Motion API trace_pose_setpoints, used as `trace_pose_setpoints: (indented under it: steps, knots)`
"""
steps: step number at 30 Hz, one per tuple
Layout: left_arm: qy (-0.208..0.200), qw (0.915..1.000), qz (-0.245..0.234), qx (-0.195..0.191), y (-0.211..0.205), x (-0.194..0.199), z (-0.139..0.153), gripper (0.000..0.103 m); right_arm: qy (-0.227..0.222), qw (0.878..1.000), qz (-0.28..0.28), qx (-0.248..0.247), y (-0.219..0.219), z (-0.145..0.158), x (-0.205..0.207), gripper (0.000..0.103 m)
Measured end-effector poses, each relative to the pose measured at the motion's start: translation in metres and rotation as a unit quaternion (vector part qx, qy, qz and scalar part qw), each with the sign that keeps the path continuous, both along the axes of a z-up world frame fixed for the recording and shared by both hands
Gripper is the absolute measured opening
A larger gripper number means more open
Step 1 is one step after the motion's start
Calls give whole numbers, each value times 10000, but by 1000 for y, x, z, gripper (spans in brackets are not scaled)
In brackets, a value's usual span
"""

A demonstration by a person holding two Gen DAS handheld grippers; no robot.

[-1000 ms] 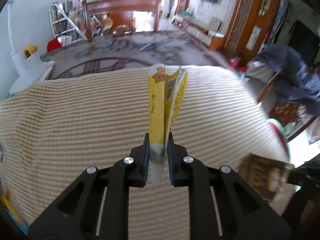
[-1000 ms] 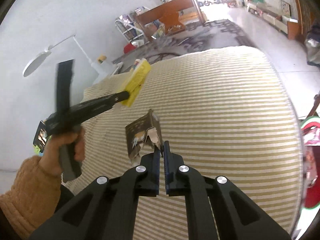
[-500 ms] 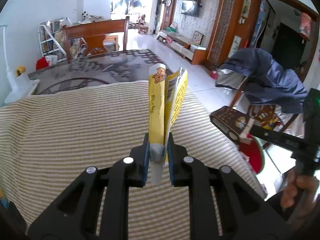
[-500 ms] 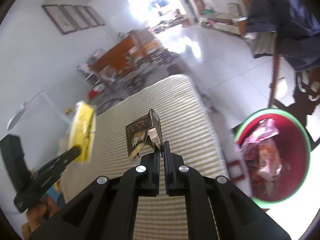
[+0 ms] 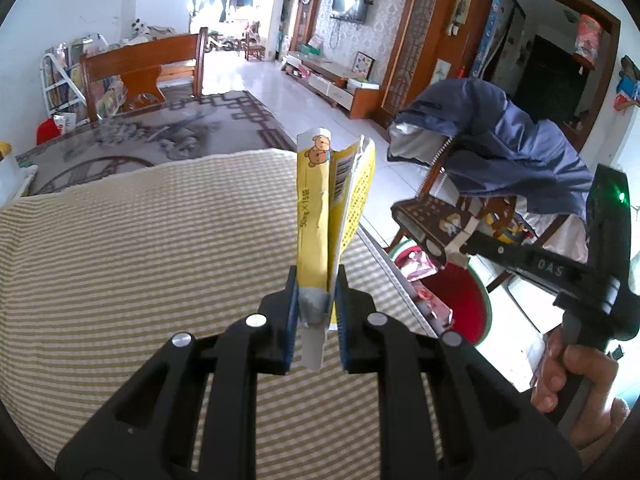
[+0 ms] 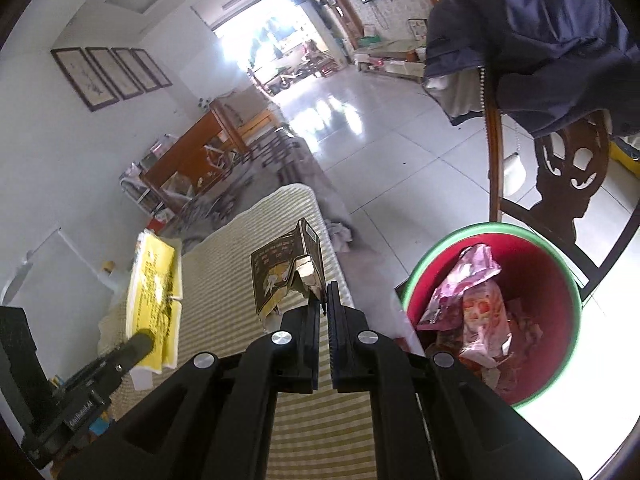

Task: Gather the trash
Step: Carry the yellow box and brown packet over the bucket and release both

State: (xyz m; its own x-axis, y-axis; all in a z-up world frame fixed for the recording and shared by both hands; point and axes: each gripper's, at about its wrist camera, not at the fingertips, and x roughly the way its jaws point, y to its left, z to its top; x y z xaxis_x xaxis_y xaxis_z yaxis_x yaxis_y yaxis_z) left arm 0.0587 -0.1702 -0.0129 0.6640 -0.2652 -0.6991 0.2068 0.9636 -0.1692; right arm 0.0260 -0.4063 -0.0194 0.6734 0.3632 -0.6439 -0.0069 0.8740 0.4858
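Observation:
My left gripper [image 5: 316, 280] is shut on a flattened yellow carton [image 5: 320, 208] with a bear print, held upright above the striped table cloth [image 5: 140, 240]. My right gripper [image 6: 324, 296] is shut on the torn flap of a dark brown carton [image 6: 284, 268], which hangs above the table's right edge. In the left wrist view that brown carton [image 5: 424, 224] is to the right, over a red bin [image 5: 460, 300] with a green rim. The bin [image 6: 552, 276] stands on the floor just right of the table and holds several pink wrappers [image 6: 476, 300].
A wooden chair [image 6: 560, 176] draped with a blue jacket [image 6: 532, 36] stands behind the bin. A patterned rug [image 5: 168, 136] and a wooden bench [image 5: 140, 68] lie beyond the table. A hand [image 5: 572, 376] holds the right gripper's handle. White tiled floor spreads to the right.
Both grippers have swung to the right across the table with their cartons. The red bin and the jacket-covered chair have come into view, and the right gripper has rolled.

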Motion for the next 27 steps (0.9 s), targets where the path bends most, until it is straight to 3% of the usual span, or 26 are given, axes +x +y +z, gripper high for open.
trace_pose_setpoints:
  steps: [14, 27]
  knots:
    - [590, 9970, -498, -89, -52, 21, -36, 16, -49, 9965, -813, 177, -50, 2, -7, 4]
    - [1058, 9885, -1053, -236, -114, 52, -68, 19, 197, 9844, -1732, 246, -85, -7, -7, 8]
